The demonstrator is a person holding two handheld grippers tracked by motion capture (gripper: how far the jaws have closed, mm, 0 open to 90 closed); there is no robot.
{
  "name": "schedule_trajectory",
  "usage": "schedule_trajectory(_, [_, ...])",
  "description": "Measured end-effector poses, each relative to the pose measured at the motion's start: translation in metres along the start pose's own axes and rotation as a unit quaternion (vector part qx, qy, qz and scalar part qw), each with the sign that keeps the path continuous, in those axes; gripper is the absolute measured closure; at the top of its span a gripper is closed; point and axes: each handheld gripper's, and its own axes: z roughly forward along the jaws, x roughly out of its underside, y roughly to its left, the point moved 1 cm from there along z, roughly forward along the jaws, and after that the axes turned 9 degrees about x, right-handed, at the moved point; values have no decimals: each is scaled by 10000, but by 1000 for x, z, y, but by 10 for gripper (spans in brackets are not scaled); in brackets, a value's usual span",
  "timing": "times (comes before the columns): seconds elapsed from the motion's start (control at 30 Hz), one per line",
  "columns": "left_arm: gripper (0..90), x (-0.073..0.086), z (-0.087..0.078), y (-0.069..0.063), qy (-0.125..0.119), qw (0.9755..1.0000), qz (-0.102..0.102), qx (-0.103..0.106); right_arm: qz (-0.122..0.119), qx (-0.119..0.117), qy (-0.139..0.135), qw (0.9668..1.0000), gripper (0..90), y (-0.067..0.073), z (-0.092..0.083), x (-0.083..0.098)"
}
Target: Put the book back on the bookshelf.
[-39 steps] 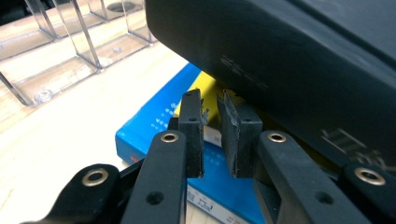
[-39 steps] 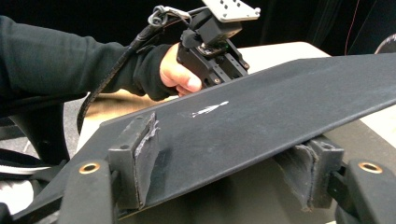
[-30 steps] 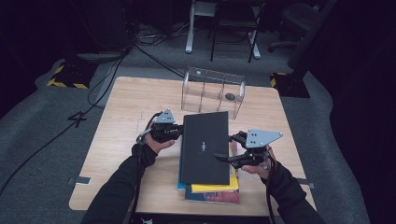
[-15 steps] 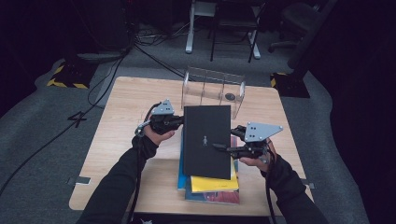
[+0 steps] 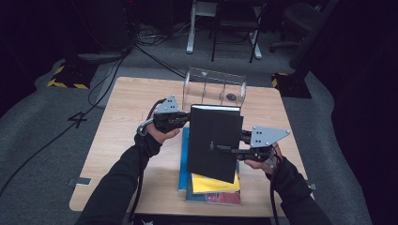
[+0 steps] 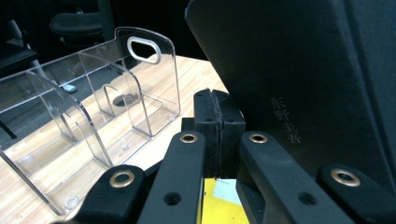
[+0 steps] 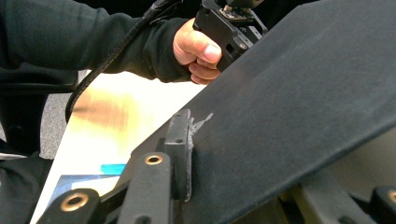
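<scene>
On the left, our left gripper [image 5: 180, 119] has its jaws shut tight with nothing between them, pressed against the left edge of the black book [image 5: 215, 140]. A second ago the book lay flat on the pile of books [image 5: 211, 190]. Now its far end has come up and it tilts, with the near end low over the pile. We think the book is being stood up for the clear rack [image 5: 213, 89] behind it on the desk [image 5: 117, 136].

The book's long side runs from us toward the rack. Its cover faces up and toward us.

On the right, our right gripper [image 5: 237, 151] has just been closing its jaws on the book's right edge. One jaw lies on the cover. We cannot see the other, so we think it grips.
</scene>
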Motion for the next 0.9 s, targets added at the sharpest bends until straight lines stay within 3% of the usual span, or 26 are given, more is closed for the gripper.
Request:
schedule_trajectory(0.4, [896, -8, -11, -16, -133, 9996, 210, 91, -293, 36, 59, 9995, 701, 4, -7, 0])
schedule_trajectory(0.67, [858, -8, -15, -34, -314, 9991, 243, 171, -190, -43, -22, 9998, 726, 10, -13, 12])
schedule_trajectory(0.83, [784, -9, -19, -46, -382, 9983, 365, 241, -179, -82, -7, 9998, 739, 16, -17, 17])
schedule_trajectory(0.9, [754, -9, -19, -49, -396, 9985, 351, 167, -196, -108, 1, 9997, 743, 18, -18, 19])
